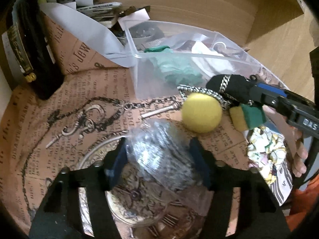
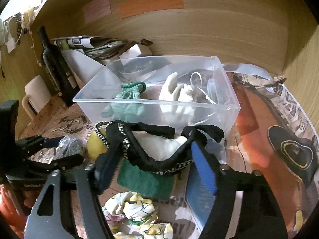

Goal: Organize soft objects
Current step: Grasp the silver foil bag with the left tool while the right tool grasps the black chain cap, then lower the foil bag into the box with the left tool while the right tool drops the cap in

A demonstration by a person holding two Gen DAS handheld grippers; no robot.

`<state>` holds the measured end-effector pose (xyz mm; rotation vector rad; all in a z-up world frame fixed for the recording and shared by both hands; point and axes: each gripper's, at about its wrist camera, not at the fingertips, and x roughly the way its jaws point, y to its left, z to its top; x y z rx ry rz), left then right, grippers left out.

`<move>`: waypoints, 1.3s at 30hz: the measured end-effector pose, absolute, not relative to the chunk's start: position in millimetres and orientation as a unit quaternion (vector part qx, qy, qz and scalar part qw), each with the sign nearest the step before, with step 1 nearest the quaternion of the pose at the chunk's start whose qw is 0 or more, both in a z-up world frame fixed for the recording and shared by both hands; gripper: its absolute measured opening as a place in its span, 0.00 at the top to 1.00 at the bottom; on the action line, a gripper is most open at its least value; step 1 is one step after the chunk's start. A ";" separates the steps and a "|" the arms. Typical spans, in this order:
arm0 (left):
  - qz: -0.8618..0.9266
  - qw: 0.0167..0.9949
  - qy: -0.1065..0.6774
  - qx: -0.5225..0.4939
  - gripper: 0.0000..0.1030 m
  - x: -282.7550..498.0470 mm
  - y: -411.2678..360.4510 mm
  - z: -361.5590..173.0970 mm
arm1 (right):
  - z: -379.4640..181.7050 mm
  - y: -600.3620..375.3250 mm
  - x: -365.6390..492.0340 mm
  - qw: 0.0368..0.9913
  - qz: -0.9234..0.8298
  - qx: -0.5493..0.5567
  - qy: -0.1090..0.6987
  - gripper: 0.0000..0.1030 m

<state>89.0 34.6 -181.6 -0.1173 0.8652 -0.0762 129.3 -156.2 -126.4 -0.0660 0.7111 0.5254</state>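
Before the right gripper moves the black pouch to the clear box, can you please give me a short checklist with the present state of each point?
1. Right gripper carries the black pouch with chain: ok, the fabric hangs over its fingers.
2. Firm clamp on the pouch: cannot tell; the jaws stand wide and the fabric only drapes.
3. Clear plastic box is open on top: ok.
4. Room inside the box: ok, there is a gap between the green cloth and the white cloth.
5. Chain loop hangs free: not ok, it lies over the yellow ball.
6. Left gripper is off the path: ok, it stays low around the wrapped bundle.
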 end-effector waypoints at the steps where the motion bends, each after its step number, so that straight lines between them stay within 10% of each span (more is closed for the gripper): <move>1: -0.038 0.906 0.417 -0.057 0.48 87.7 34.5 -181.1 | -126.7 -156.2 129.0 0.903 0.255 -0.033 0.345 0.51; 9: -0.038 0.914 0.401 -0.056 0.66 78.3 36.3 -167.6 | -125.0 -159.6 123.8 0.906 0.254 -0.038 0.336 0.86; 39: -0.021 0.960 0.277 -0.036 0.67 120.1 44.4 -67.7 | -29.6 -182.1 121.9 0.959 0.221 -0.032 0.173 0.89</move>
